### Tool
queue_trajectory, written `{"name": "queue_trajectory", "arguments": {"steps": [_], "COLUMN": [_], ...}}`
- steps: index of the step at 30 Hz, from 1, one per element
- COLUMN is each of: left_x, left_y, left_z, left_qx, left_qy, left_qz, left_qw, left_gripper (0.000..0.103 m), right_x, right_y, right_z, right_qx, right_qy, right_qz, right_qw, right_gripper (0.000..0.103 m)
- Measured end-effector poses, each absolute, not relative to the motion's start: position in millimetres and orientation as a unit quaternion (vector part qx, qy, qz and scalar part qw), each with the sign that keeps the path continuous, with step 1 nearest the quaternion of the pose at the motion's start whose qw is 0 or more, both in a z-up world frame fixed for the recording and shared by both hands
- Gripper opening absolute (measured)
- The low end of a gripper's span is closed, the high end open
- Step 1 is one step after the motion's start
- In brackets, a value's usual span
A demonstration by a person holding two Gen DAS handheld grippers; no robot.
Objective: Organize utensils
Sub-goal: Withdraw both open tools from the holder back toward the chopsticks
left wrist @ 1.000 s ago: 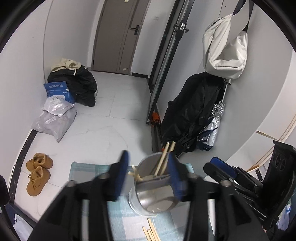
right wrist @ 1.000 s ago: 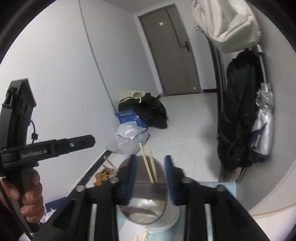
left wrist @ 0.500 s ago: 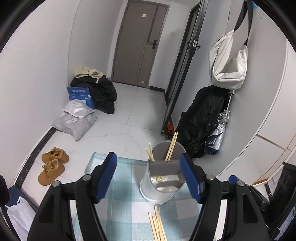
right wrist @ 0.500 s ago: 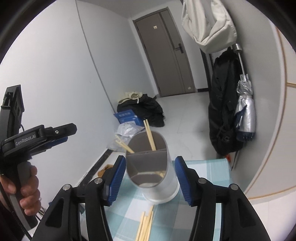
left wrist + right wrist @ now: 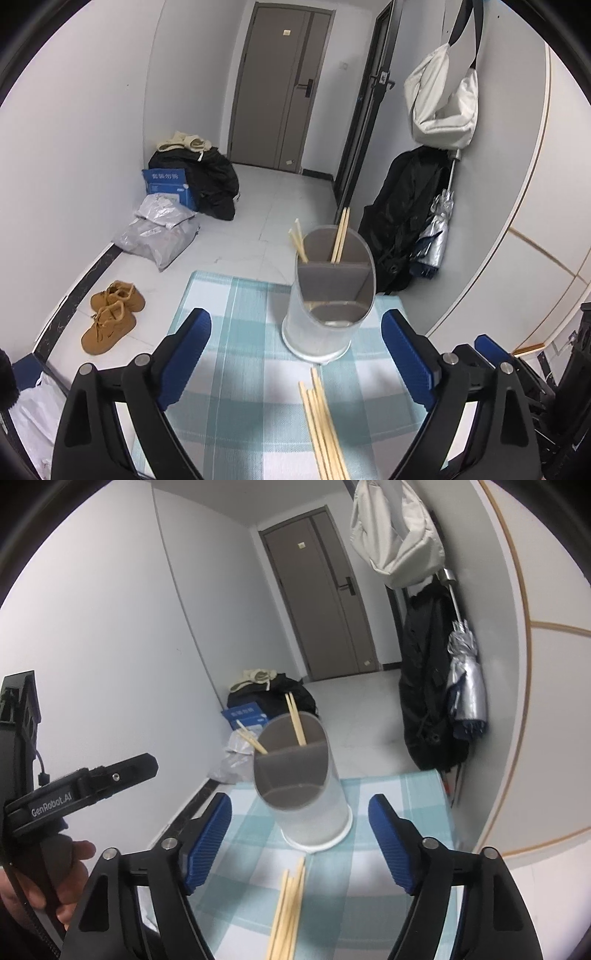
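A translucent utensil holder (image 5: pixel 325 306) with a grey divider stands upright on the checked cloth (image 5: pixel 240 354). Wooden chopsticks (image 5: pixel 341 236) stick out of its far compartments. Several loose chopsticks (image 5: pixel 325 432) lie on the cloth in front of it. My left gripper (image 5: pixel 295 354) is open and empty, back from the holder. In the right wrist view the holder (image 5: pixel 303 794) stands ahead of my open, empty right gripper (image 5: pixel 299 834), with the loose chopsticks (image 5: pixel 288 908) between its fingers. The left gripper's body (image 5: pixel 74 794) shows at the left there.
The cloth covers a small table whose far edge lies just behind the holder. A curved white wall (image 5: pixel 517 221) is close on the right. On the floor beyond are brown shoes (image 5: pixel 110 314), grey bags (image 5: pixel 159 229) and a black coat with an umbrella (image 5: pixel 417 221).
Both grippers have opened, let go of the holder and pulled back from it. The holder now stands free on the cloth.
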State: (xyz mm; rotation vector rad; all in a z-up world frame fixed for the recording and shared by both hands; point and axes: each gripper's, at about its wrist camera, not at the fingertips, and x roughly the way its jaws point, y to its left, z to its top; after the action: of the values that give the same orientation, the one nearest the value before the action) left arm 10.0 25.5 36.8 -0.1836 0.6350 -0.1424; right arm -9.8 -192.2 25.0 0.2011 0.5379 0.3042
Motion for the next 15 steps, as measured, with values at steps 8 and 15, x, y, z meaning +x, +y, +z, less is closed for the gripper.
{"name": "queue_trajectory", "arguments": {"steps": [8,15], "left_x": [2.6,10.6], "left_y": [27.3,34.3], "left_z": [2.8,-34.9], "left_qx": [-0.084,-0.092], "left_qy": [0.317,0.349], "left_qz": [-0.054,-0.046], "left_qw": [0.943,0.932], "left_gripper": [0.091,0.091], "right_x": [-18.4,-14.9], "right_y": [-190.9,-185.4], "right_z": [-5.2,-38.2], "right_qx": [0.091,0.068], "right_qy": [0.29,0.341], "right_qz": [0.141,0.13], "right_qw": [0.942,0.929], "right_gripper": [0.078,0.078]}}
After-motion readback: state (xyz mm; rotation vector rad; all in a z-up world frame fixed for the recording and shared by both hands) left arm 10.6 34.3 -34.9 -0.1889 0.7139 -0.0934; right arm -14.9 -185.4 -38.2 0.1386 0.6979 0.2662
